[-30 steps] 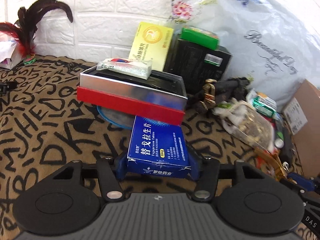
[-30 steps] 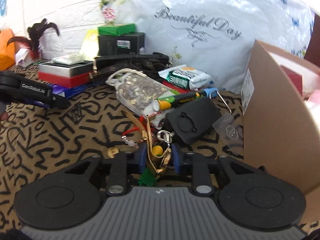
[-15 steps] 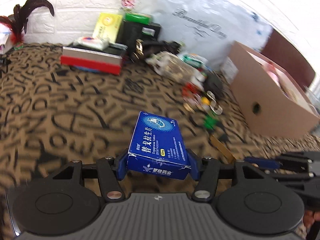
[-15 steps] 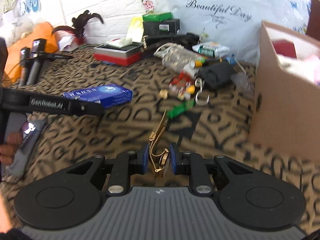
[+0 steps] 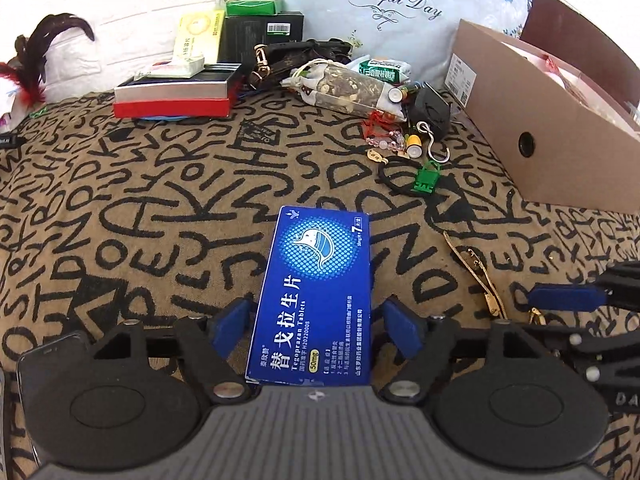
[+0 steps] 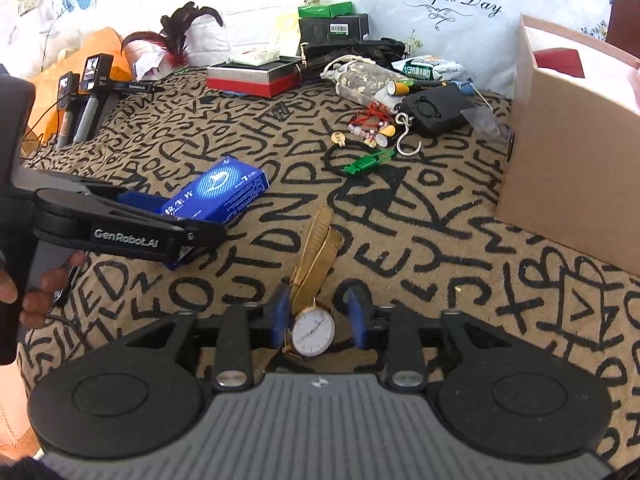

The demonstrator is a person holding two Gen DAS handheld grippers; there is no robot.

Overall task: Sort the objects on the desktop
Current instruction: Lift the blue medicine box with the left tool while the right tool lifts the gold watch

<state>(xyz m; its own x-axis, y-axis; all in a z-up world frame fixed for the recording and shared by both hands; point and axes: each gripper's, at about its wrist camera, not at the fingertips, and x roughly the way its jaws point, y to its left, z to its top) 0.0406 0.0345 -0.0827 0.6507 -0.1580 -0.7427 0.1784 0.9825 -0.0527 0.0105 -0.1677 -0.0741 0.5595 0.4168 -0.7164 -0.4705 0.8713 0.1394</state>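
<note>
A blue tablet box [image 5: 316, 300] lies flat on the lettered cloth between the fingers of my left gripper [image 5: 316, 330], which is open with gaps on both sides of the box. The box also shows in the right wrist view [image 6: 218, 194]. A gold watch [image 6: 313, 330] with a white dial lies on the cloth between the fingers of my right gripper [image 6: 318, 320], which is open. Its gold band [image 6: 318, 244] stretches away from me. The band also shows in the left wrist view [image 5: 478, 276], beside a right fingertip [image 5: 564, 298].
A cardboard box [image 5: 536, 120] stands at the right. At the back lie a red and silver box [image 5: 172, 98], a yellow box [image 5: 198, 36], a black box [image 5: 262, 32], a pouch [image 5: 344, 88], a hook [image 5: 434, 144], a green clip [image 5: 426, 178] and small trinkets. A spare gripper stand [image 6: 86, 96] is far left.
Both grippers came back from the pile to the near cloth and opened. The blue box and the gold watch now lie on the cloth, released.
</note>
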